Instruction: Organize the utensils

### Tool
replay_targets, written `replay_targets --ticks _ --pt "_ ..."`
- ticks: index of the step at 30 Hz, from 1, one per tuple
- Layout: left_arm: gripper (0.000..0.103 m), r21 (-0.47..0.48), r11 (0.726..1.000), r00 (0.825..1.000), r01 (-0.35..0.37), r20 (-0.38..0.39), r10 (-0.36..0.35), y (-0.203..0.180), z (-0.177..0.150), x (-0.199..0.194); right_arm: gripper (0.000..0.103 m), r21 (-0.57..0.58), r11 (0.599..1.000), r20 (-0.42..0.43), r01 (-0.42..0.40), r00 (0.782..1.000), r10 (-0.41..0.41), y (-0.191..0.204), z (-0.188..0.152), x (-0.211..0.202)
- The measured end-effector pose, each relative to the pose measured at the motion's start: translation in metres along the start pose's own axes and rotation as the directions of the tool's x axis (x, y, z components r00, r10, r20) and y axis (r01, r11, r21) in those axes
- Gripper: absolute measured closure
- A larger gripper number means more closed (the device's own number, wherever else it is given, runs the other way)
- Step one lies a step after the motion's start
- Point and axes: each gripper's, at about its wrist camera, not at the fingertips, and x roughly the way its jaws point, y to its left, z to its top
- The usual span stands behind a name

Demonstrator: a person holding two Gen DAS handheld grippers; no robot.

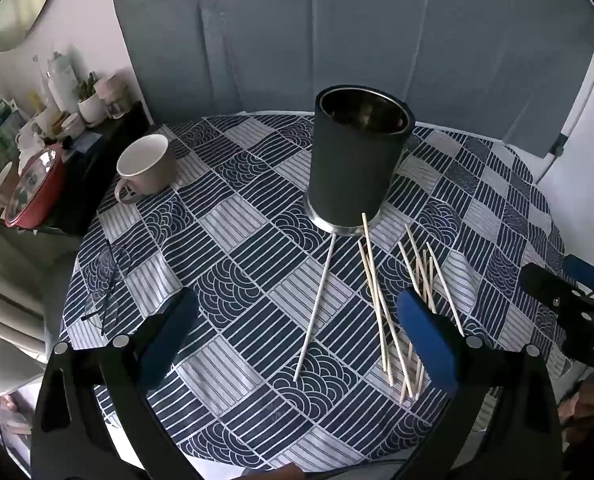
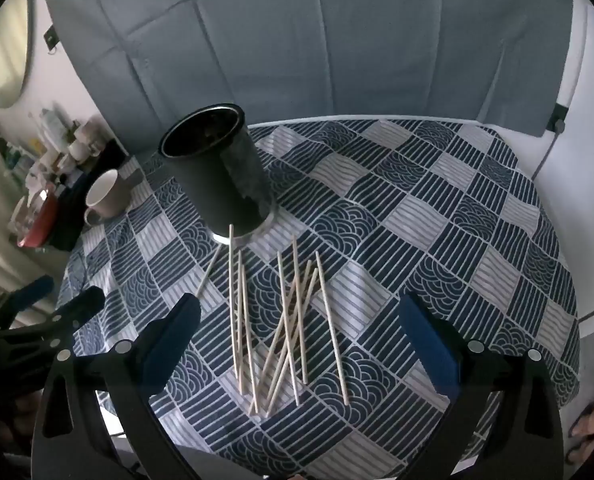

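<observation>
hovering above the desk [image 2: 437,200], the left gripper [image 1: 297,332] and right gripper [image 2: 297,332] both have their jaws spread apart, holding nothing. the chopsticks [image 2: 281,328] lie scattered on the patterned cloth just before the upright dark holder [image 2: 221,176], one tip touching its base; a mug [image 1: 147,170] sits well apart.
</observation>
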Motion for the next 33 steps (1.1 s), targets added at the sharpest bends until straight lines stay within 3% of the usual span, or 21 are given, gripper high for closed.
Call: replay_targets --ticks 33 --pt "0.006 -0.028 1.0 0.998 0.001 -0.066 -0.003 0.002 0.007 0.024 0.008 -0.018 1.0 -0.038 0.023 0.999 -0.024 0.003 -0.002 0.011"
